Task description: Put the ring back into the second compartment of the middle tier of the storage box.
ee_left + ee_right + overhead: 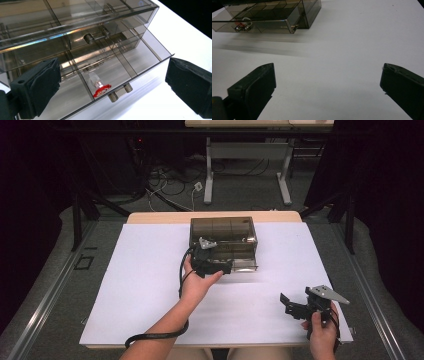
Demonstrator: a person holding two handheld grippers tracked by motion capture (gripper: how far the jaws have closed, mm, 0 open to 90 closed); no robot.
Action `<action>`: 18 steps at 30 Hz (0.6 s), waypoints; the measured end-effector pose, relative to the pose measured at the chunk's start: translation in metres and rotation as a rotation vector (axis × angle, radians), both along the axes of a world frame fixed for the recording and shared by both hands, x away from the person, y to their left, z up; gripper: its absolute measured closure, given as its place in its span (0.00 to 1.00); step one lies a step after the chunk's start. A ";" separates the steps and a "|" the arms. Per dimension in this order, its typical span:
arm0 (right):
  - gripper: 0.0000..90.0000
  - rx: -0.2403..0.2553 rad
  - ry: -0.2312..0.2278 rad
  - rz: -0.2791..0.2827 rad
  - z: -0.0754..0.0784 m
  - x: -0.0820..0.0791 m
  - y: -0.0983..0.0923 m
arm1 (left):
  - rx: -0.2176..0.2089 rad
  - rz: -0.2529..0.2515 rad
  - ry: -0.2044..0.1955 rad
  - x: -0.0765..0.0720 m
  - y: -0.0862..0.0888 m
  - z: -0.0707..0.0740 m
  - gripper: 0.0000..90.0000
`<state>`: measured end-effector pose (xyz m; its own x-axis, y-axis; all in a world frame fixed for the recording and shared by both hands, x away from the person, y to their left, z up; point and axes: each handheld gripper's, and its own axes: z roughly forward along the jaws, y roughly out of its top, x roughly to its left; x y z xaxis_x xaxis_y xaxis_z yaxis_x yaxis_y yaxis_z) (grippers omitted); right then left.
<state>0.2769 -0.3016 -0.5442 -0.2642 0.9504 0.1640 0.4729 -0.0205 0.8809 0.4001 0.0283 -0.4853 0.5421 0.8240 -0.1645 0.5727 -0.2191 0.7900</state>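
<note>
Smoked transparent plastic drawer box [223,235], long axis across the white tabletop [150,285], drawer facing the person; both grippers [112,82] [328,87] spread wide, empty.

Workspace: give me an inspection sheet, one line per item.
Surface: white table top, bare around the box.
Job's things: smoked clear drawer box; lower drawer pulled out; small clear piece with red cap in its middle compartment, behind the metal handle.
Clutter: nothing seen.
Grippers: left gripper open, jaws either side of the drawer front; right gripper open over bare table.
Cables: black cable trails from the left gripper; floor cables behind.
Surroundings: dark curtains, second table's legs.
</note>
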 end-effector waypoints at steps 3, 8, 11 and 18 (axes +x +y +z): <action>0.00 -0.009 0.005 0.002 0.000 0.000 0.001 | -0.001 -0.002 -0.015 -0.002 0.001 0.002 0.00; 0.00 -0.006 0.009 0.001 0.000 0.001 0.001 | -0.010 -0.006 -0.017 -0.007 0.003 0.006 0.00; 0.00 -0.005 0.009 0.002 0.000 0.001 0.001 | -0.016 -0.009 -0.027 -0.009 0.005 0.009 0.00; 0.00 -0.009 0.005 0.002 0.000 0.001 0.002 | -0.019 -0.027 -0.035 -0.018 0.010 0.016 0.00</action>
<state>0.2781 -0.2993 -0.5445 -0.2650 0.9514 0.1571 0.4772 -0.0121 0.8787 0.3823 0.0378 -0.4692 0.5700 0.8059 -0.1601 0.5383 -0.2190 0.8138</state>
